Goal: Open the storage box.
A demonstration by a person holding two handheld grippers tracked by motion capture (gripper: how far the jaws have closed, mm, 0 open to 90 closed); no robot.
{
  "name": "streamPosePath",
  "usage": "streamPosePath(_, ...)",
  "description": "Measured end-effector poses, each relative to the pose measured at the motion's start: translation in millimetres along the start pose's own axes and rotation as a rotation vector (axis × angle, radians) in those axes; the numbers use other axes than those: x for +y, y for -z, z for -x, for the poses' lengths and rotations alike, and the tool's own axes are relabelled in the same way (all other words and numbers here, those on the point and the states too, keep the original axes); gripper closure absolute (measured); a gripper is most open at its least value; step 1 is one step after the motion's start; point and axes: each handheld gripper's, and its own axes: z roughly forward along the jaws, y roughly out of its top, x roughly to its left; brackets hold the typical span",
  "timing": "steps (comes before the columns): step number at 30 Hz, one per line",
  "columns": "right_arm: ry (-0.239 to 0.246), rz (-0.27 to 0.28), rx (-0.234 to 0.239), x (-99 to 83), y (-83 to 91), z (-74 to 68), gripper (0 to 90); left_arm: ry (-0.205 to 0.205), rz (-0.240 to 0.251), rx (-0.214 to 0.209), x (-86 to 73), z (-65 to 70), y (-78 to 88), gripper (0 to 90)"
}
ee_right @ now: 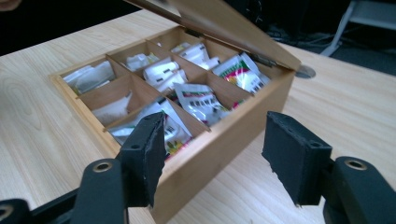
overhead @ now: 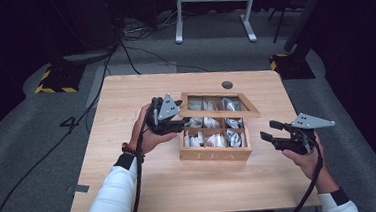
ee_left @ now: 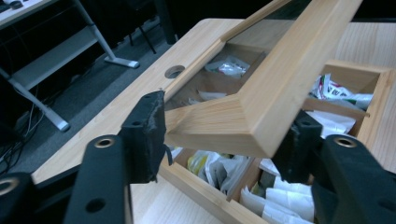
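Left gripper (ee_left: 224,140) on box lid (ee_left: 261,93)

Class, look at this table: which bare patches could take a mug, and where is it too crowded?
Free: the table strip left of the tea box, the front strip between box and near edge, and the back edge around the cable hole. Crowded: at the raised lid, gripped by the left tool, and right of the box, where the right tool hovers.

A lab-like recording studio: black curtains all around, grey carpet, cables (overhead: 121,45) trailing top centre, hazard-striped stand bases (overhead: 54,85), a white desk frame (overhead: 214,14).
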Motion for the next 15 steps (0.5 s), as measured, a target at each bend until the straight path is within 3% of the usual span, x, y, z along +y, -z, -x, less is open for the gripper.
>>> streamPosePath(4, 0.009, -0.033, -0.017, -6.4, -2.5, 5.1, 38.3, -0.018, 0.003, -0.003, 6.8, -4.0, 0.8, 50.2)
streamPosePath(15, 0.042, -0.116, 0.027, -24.7, -11.9, 5.1, 36.1, 0.001, 0.042, -0.006, 20.0, -20.9, -0.8, 54.3)
